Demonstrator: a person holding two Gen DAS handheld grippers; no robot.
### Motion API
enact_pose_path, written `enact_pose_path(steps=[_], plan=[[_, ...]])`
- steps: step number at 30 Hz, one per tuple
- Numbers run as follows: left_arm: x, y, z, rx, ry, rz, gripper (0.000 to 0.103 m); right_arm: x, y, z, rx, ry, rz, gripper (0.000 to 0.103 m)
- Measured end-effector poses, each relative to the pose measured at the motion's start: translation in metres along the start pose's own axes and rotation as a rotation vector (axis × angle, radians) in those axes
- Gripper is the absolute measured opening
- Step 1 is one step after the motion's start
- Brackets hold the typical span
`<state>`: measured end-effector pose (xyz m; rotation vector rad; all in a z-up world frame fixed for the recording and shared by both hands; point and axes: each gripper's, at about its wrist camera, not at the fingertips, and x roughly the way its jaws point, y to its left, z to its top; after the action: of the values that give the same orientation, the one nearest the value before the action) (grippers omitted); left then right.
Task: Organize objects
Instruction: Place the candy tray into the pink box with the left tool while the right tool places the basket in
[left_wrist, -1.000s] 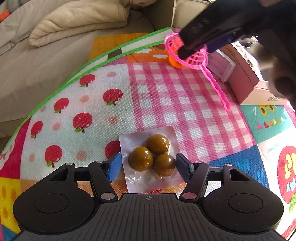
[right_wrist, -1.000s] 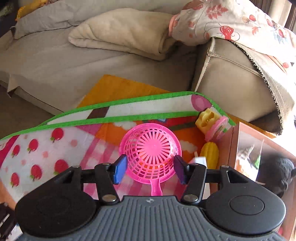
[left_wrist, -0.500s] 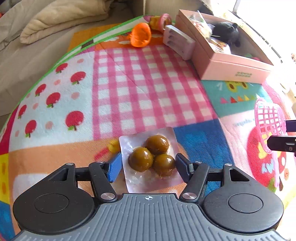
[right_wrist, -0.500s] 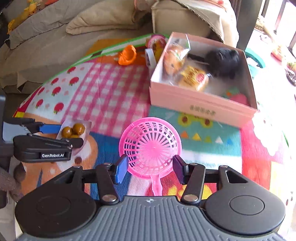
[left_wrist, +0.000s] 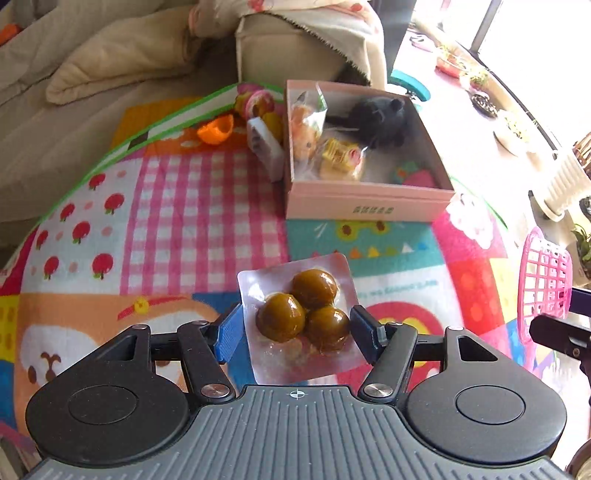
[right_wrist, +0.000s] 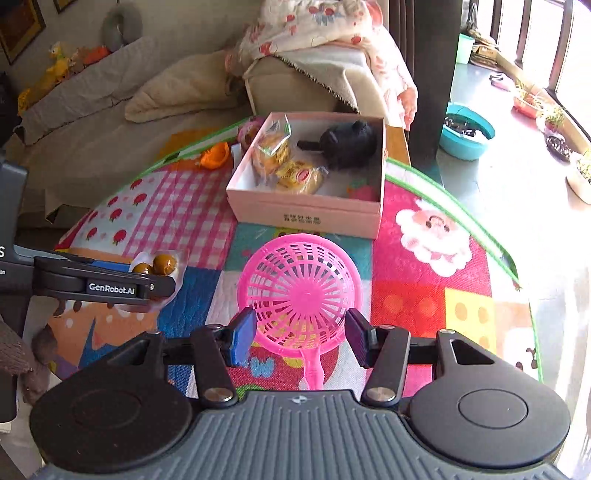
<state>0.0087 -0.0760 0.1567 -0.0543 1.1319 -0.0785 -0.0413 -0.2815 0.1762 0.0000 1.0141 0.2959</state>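
Carrying a sealed pack of three brown balls, clamped in the left gripper, above the play mat. Keeping it level while nearing the pink box at the mat's far edge. Holding a pink toy strainer, pinched in the right gripper, lower for clearing the rim.

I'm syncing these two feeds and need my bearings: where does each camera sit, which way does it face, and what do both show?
Left wrist: sits on the left gripper, looks forward over the play mat toward the pink box; its own fingers hold the packet of brown balls.
Right wrist: sits on the right gripper, same heading; its fingers flank the pink strainer, and the left gripper shows at the left edge.
Shared: box, mat, strainer, packet, sofa.
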Motion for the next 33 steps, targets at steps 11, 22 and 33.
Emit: enact_pose_path(steps=[11, 22, 33], plan=[[-0.049, -0.07, 0.138, 0.009, -0.155, -0.068, 0.068, -0.084, -0.023, 0.023, -0.053, -0.122, -0.016, 0.053], [-0.027, -0.065, 0.167, -0.034, -0.23, -0.14, 0.064, -0.089, -0.007, 0.018, -0.089, -0.115, -0.064, 0.053], [-0.011, 0.032, 0.084, -0.005, -0.038, -0.12, 0.064, -0.032, 0.001, 0.08, -0.075, -0.06, -0.055, 0.053]])
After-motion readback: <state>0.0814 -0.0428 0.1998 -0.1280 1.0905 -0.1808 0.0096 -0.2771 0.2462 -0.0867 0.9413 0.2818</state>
